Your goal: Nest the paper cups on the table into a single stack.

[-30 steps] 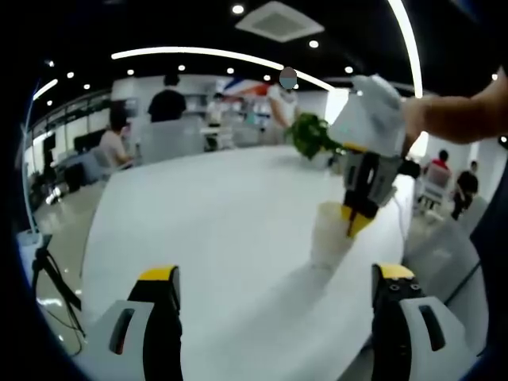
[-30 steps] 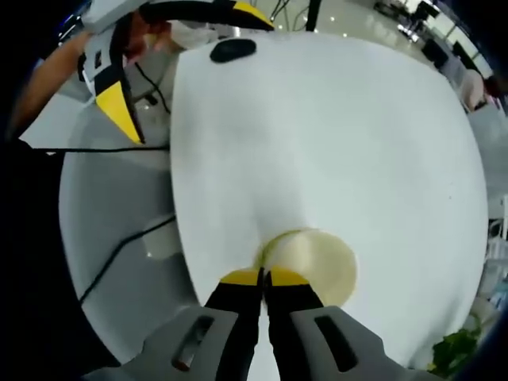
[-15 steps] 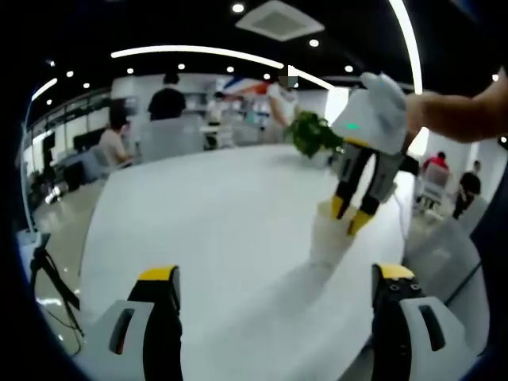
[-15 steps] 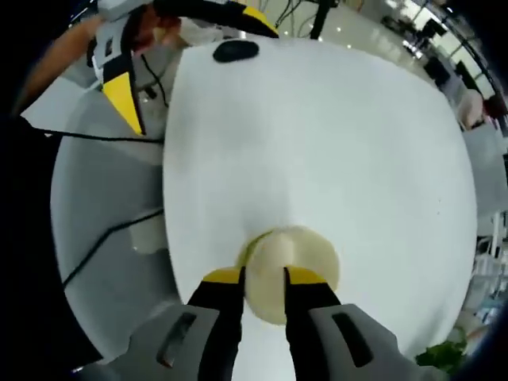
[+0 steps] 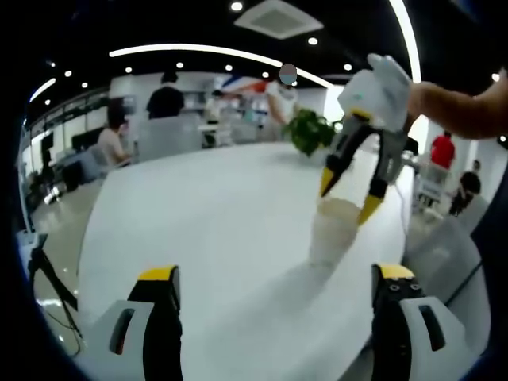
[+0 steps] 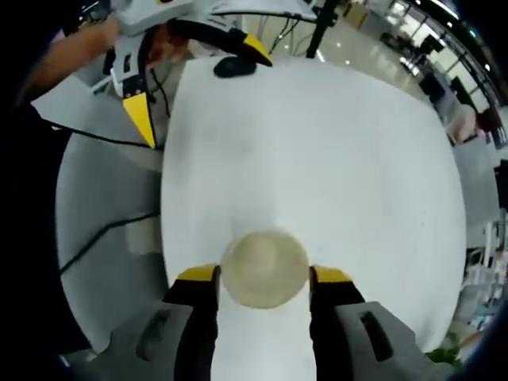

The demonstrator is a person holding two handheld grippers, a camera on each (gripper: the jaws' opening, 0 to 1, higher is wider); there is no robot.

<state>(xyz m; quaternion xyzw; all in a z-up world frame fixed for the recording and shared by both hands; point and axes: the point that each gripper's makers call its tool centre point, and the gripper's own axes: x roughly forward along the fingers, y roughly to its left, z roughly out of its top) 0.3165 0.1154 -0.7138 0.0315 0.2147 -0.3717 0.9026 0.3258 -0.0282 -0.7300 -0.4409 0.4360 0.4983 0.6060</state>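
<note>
We see the stack of paper cups (image 5: 332,231) standing upright on the white desk (image 5: 206,214), near its edge. The right gripper (image 6: 264,275) hangs above it, jaws spread apart on either side of the rim. The left gripper (image 5: 278,278) hovers well apart over the desk, its 2 jaws wide apart around nothing.

You have no text, label, brand, number or sign to read in either view; the colored panel on the far wall in your left gripper view is too blurred to make out.
</note>
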